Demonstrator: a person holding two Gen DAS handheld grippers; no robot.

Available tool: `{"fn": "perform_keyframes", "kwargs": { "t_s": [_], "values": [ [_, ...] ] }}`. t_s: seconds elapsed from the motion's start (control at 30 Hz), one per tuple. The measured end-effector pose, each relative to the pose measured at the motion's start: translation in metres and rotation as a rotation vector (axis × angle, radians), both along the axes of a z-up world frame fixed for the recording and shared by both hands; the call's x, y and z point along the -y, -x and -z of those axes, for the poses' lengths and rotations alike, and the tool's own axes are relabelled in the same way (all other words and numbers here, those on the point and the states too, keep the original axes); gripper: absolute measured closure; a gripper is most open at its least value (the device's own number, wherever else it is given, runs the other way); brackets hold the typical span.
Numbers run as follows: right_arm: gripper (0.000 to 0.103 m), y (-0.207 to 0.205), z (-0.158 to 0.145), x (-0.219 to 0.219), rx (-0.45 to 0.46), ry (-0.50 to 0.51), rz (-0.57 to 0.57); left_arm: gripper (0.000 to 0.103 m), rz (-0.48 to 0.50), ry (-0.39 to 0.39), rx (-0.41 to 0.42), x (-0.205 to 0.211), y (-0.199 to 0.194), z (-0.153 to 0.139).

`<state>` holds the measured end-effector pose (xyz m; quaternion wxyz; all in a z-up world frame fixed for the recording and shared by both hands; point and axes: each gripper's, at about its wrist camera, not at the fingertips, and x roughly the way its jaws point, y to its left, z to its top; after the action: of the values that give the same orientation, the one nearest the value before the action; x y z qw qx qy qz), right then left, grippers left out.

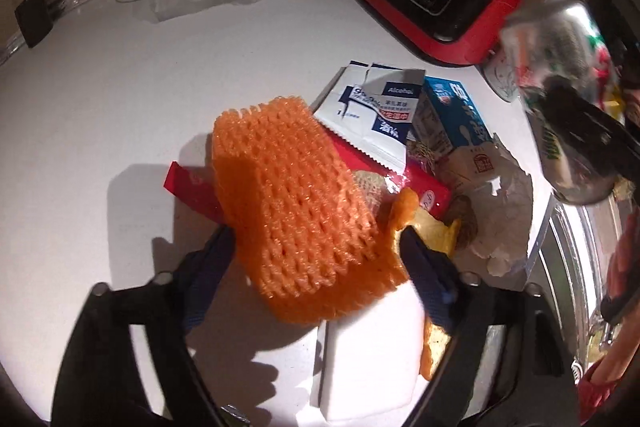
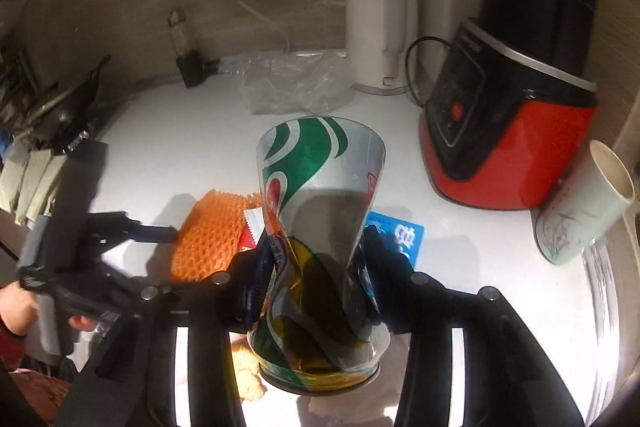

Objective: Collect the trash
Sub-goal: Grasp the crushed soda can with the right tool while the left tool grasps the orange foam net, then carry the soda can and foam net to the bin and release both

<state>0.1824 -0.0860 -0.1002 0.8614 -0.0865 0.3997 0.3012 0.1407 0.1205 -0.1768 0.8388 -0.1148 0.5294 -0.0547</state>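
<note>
Crushed soda can (image 2: 320,227) pinched at waist by R claw (image 2: 316,267), held above white worktop (image 1: 100,127), orange foam net (image 1: 296,203) on wrapper pile between L claw (image 1: 316,243) pads, contact unclear, red blender (image 2: 512,131) behind.

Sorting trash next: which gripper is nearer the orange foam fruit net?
Left gripper: its jaws straddle the orange foam fruit net. Right gripper squeezes a dented can beside it.
</note>
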Motion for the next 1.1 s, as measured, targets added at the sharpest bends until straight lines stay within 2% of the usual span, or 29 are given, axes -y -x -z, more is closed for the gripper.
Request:
{"fn": "perform_keyframes", "kwargs": {
  "t_s": [0.07, 0.17, 0.27, 0.37, 0.53, 0.63, 0.73, 0.87, 1.03, 1.1],
  "values": [
    [0.058, 0.005, -0.001, 0.007, -0.004, -0.02, 0.014, 0.059, -0.03, 0.016, -0.036, -0.005, -0.003, 0.009],
    [0.058, 0.012, -0.001, 0.02, -0.013, -0.048, 0.031, 0.079, -0.053, 0.064, -0.039, -0.012, 0.0, 0.01],
    [0.058, 0.021, 0.0, 0.028, -0.017, -0.074, 0.045, 0.084, -0.05, 0.061, 0.005, -0.014, 0.007, 0.0],
    [0.058, 0.027, 0.001, 0.035, -0.022, -0.101, 0.058, 0.085, -0.027, 0.036, 0.054, -0.015, 0.017, -0.015],
    [0.058, 0.041, 0.0, 0.039, -0.027, -0.139, 0.062, 0.085, 0.021, 0.068, 0.11, -0.02, 0.041, -0.044],
    [0.058, 0.046, 0.001, 0.037, -0.035, -0.151, 0.072, 0.085, 0.004, 0.051, 0.144, -0.026, 0.049, -0.058],
    [0.058, 0.051, 0.002, 0.034, -0.042, -0.163, 0.072, 0.084, -0.009, 0.095, 0.145, -0.033, 0.05, -0.07],
    [0.058, 0.056, 0.002, 0.03, -0.042, -0.166, 0.07, 0.084, -0.007, 0.019, 0.193, -0.03, 0.049, -0.084],
    [0.058, 0.067, -0.002, 0.032, -0.047, -0.184, 0.066, 0.084, -0.002, 0.03, 0.23, -0.032, 0.059, -0.099],
    [0.058, 0.073, -0.006, 0.031, -0.045, -0.181, 0.063, 0.084, 0.012, 0.011, 0.252, -0.031, 0.071, -0.106]
  ]
}}
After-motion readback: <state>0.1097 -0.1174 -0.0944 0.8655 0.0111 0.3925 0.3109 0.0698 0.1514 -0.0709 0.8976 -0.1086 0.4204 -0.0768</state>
